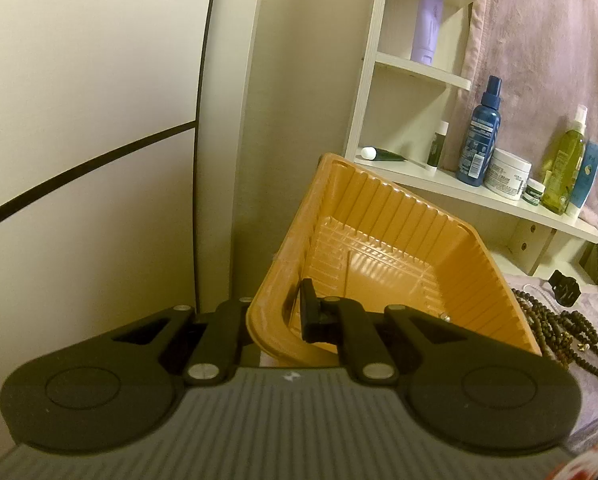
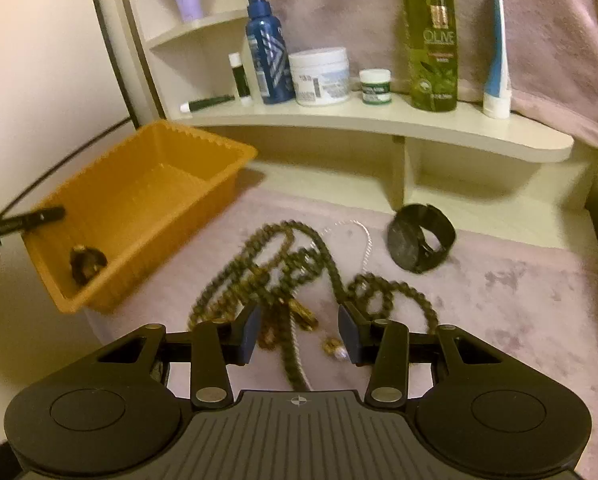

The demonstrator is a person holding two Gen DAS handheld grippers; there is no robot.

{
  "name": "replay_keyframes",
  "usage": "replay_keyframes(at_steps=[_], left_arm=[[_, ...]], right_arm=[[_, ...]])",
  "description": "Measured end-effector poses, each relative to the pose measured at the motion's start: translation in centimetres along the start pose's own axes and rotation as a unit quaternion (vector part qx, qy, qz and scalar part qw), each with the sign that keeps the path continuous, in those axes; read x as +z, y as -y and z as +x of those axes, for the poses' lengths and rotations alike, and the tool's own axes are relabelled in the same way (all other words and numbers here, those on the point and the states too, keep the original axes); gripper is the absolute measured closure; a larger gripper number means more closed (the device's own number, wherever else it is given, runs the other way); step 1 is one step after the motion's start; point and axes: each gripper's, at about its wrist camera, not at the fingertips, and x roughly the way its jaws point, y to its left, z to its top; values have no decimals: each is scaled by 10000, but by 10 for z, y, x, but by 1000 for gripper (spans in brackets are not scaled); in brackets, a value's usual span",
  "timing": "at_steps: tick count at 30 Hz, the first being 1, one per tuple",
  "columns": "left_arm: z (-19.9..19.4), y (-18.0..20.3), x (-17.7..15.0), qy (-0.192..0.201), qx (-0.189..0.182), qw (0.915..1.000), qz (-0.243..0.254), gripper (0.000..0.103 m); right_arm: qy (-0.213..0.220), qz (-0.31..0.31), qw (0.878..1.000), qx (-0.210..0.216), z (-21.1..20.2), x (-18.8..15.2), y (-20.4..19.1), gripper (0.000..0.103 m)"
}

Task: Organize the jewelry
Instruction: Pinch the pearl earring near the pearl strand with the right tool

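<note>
Nearest the right wrist lens, the right gripper (image 2: 298, 334) hangs with its jaws partly apart and nothing clamped, poised over a tangle of dark bead necklaces (image 2: 299, 272) on the pink cloth (image 2: 519, 300). At the left edge of that view the left gripper (image 2: 27, 222) appears, closed tight on the near-left rim of the orange plastic bin (image 2: 139, 208), which it holds tilted, one end raised off the cloth.

Contents of the bin: the right wrist view shows one small dark piece of jewelry (image 2: 87, 264) lying in its near corner; the left wrist view does not show that piece, since the gripper's fingers (image 1: 311, 312) and the rim hide that corner, and the ribbed floor it does show is bare.

Right of the necklaces, a thin white chain (image 2: 363, 236) and a black cuff bracelet (image 2: 421, 240) lie apart on the cloth, with open cloth farther right. Beyond, a cream shelf (image 2: 379, 120) carries a green bottle (image 2: 431, 40), a blue spray bottle (image 2: 269, 48), a white jar (image 2: 321, 76) and a smaller jar (image 2: 375, 86). A wall panel closes the bin's left side.
</note>
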Motion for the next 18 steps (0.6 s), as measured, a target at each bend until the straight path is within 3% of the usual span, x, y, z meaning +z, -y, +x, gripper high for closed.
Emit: replay_keyframes(at_steps=[5, 9, 18], left_arm=[[0, 0, 0, -4, 6, 10000, -8, 94], [0, 0, 0, -7, 4, 10000, -11, 94], [1, -1, 0, -25, 4, 10000, -11, 94]], right_arm=[[-170, -185, 9996, -119, 2, -10, 7, 62], [-276, -241, 9992, -151, 9, -12, 11, 73], [-435, -480, 9977, -216, 25, -16, 9, 79]])
